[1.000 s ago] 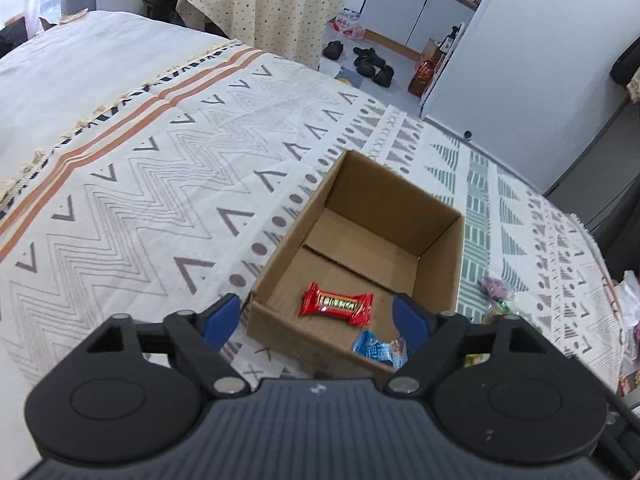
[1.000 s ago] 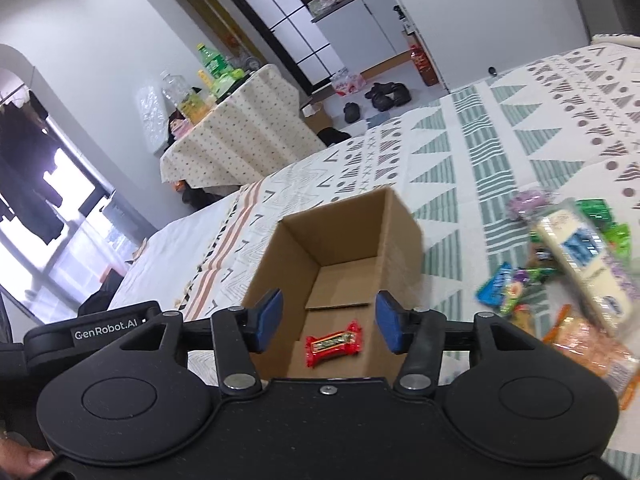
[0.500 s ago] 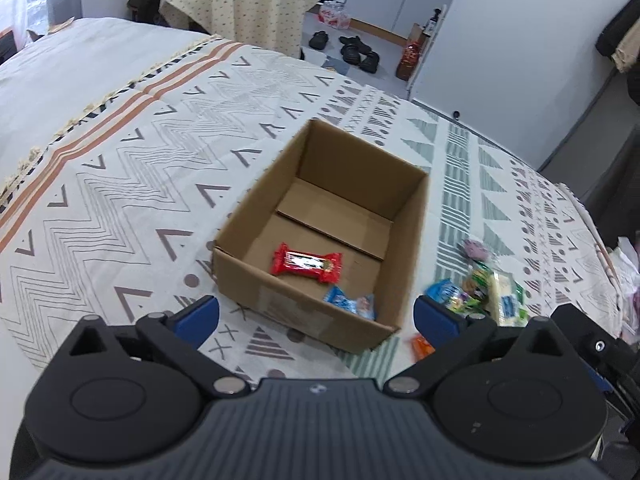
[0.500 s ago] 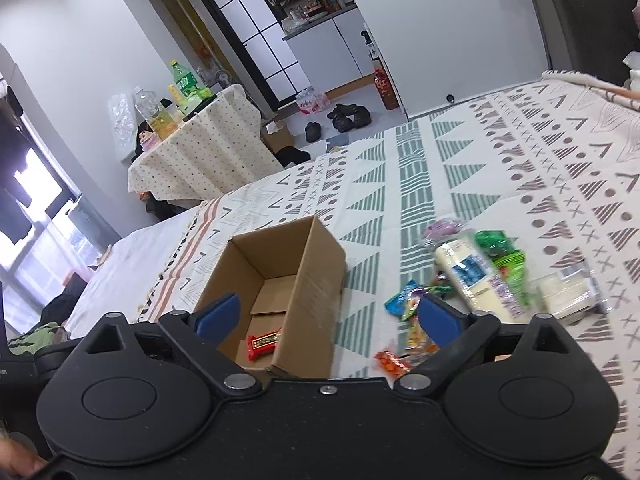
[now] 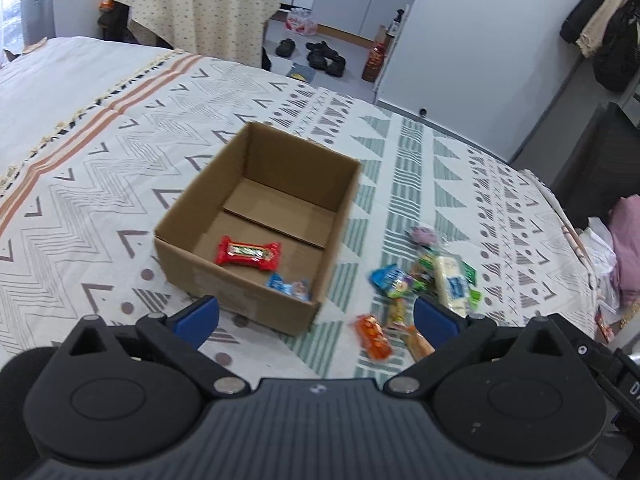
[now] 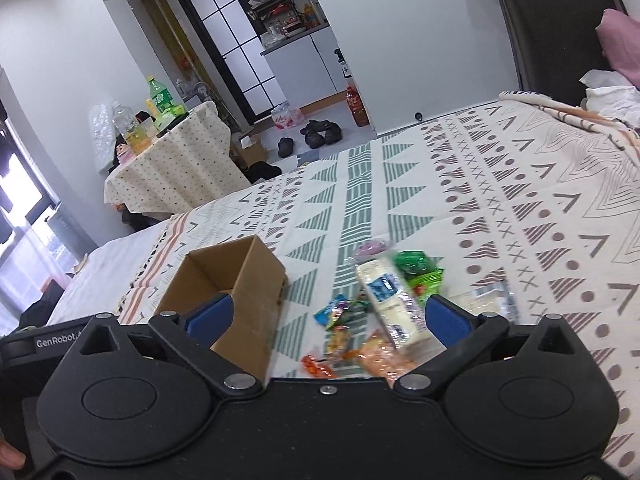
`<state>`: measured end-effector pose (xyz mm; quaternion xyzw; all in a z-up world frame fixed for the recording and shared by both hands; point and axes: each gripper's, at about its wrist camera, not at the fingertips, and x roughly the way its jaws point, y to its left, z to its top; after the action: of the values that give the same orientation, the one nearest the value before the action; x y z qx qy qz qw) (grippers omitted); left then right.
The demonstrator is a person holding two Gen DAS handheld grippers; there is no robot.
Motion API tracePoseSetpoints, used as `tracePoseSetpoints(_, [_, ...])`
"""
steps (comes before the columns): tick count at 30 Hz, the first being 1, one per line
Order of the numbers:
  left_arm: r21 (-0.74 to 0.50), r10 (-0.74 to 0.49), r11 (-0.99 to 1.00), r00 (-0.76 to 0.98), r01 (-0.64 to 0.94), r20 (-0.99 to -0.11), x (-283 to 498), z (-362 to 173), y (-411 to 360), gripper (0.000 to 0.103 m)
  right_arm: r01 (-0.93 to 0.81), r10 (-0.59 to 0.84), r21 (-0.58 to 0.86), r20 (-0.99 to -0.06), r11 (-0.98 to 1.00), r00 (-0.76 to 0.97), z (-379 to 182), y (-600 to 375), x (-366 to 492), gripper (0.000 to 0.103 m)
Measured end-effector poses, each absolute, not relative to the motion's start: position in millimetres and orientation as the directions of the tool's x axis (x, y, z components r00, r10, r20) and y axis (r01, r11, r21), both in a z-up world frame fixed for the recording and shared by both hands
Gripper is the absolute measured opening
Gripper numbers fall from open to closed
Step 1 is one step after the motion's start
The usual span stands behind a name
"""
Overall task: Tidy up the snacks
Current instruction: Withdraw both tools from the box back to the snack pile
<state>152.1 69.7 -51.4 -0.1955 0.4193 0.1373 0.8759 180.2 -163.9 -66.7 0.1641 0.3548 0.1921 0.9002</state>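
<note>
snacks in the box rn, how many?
2. A red candy bar lies on the floor of the cardboard box towards its near wall, and a small blue packet sits in the near right corner. That wall may hide more.

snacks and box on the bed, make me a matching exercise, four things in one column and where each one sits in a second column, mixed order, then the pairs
Things
1. red candy bar
2. blue wrapped candy
3. long white packet
4. cardboard box

Places
A. on the patterned bedspread, open side up
B. in the snack pile outside the box, to its right in the left wrist view
C. on the box floor, near the front wall
D. in the box's front right corner

Pairs: 1-C, 2-D, 3-B, 4-A
</note>
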Motion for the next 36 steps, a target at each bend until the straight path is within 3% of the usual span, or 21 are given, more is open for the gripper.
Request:
tracePoseSetpoints(28, [-0.210,0.042,0.903,0.564,-0.374,-0.824,177,-82,-3,0.100,-0.084,0.456,0.515,-0.658,0.853,0.600,-100,-241,193,0.103])
tracePoseSetpoints(30, [-0.211,0.041,0.901,0.560,-0.378,-0.828,180,-88,-4,0.096,-0.085,0.463,0.519,-0.663,0.850,0.588,-105,-240,195,0.100])
tracePoseSetpoints(36, [-0.217,0.029,0.888,0.519,-0.406,-0.854,193,-113,-2,0.081,-0.109,0.493,0.523,-0.686,0.845,0.535,-117,-229,203,0.081])
